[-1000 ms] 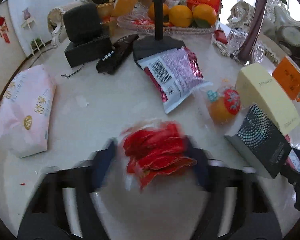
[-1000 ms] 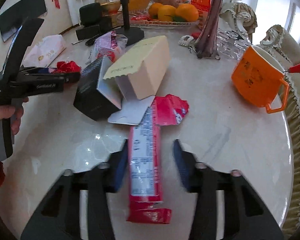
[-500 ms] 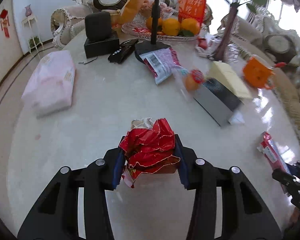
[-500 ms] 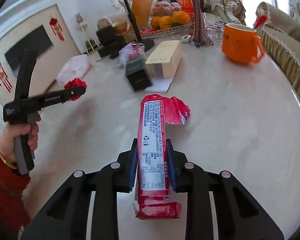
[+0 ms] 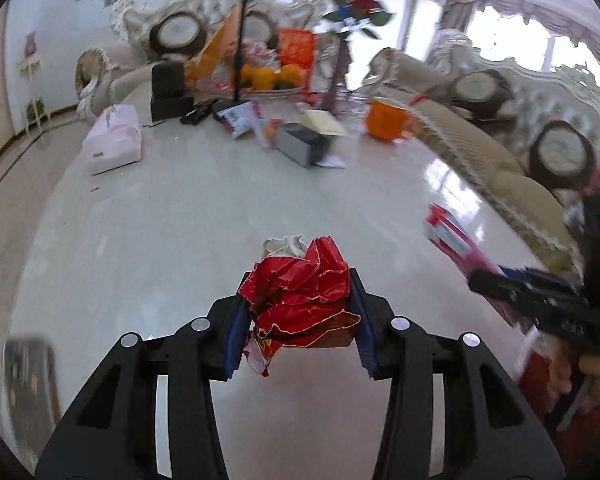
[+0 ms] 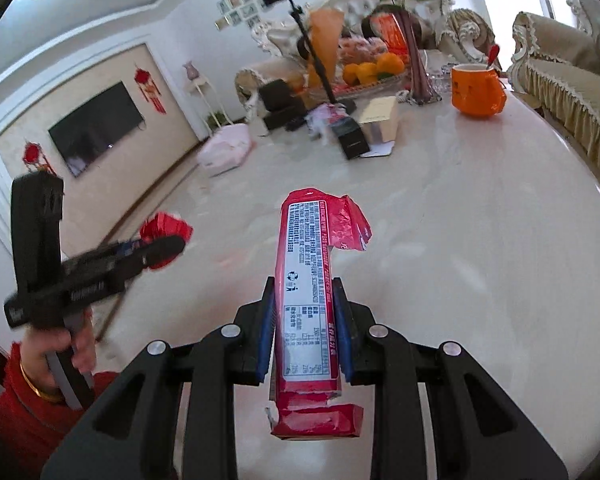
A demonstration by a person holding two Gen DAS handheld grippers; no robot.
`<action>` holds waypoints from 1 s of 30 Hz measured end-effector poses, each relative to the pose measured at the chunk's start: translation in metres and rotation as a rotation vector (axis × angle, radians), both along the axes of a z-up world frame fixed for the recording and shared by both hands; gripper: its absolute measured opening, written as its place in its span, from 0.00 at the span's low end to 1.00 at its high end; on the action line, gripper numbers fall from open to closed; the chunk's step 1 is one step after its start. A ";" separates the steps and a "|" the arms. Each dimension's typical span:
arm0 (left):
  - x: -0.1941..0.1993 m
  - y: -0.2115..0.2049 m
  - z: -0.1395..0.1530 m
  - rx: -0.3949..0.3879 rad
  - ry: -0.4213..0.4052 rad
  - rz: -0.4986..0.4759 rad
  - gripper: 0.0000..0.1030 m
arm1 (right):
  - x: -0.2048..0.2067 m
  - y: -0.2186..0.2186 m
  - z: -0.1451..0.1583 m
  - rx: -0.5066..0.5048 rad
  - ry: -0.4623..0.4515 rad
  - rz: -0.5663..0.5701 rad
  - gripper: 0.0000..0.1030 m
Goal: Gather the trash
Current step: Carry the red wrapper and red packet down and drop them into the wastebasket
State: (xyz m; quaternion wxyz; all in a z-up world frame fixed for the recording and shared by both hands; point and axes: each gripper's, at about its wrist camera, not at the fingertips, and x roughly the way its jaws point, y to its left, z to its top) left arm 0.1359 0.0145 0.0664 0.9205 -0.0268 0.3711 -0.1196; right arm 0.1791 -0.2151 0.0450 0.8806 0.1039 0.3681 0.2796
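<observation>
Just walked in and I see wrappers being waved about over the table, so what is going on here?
A person is clearing trash off the marble table with a handheld gripper in each hand. The left gripper has its jaws clamped on a crumpled red wrapper. The right gripper grips a long red snack packet, torn at both ends. Both pieces are lifted above the tabletop. Boxes, an orange mug and a fruit tray sit at the far end.

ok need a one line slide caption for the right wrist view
Right gripper shut on a long red wrapper above the pale table, the left gripper alongside carrying crumpled red paper.
</observation>
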 end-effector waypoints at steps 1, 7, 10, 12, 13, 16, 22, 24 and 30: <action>-0.020 -0.003 0.001 -0.005 -0.007 -0.014 0.43 | -0.015 0.000 0.002 0.010 -0.004 0.005 0.24; -0.133 -0.020 -0.013 0.007 0.020 -0.083 0.43 | -0.115 0.004 0.005 0.037 0.014 0.087 0.24; -0.176 -0.025 -0.043 0.023 0.076 -0.071 0.43 | -0.158 0.006 -0.012 0.056 0.093 0.127 0.24; -0.195 -0.027 -0.072 0.032 0.141 -0.047 0.43 | -0.179 0.007 -0.034 0.031 0.163 0.134 0.24; -0.199 -0.027 -0.088 0.022 0.184 -0.040 0.43 | -0.184 0.007 -0.046 0.022 0.205 0.126 0.24; -0.199 -0.030 -0.140 -0.014 0.317 -0.028 0.43 | -0.183 0.006 -0.090 -0.031 0.330 0.070 0.24; -0.182 -0.041 -0.191 -0.014 0.404 -0.044 0.43 | -0.162 0.017 -0.151 -0.117 0.433 0.005 0.24; -0.177 -0.046 -0.200 -0.002 0.425 -0.052 0.43 | -0.164 0.022 -0.159 -0.149 0.431 0.004 0.24; -0.173 -0.052 -0.212 -0.003 0.472 -0.059 0.44 | -0.167 0.039 -0.169 -0.253 0.378 0.032 0.24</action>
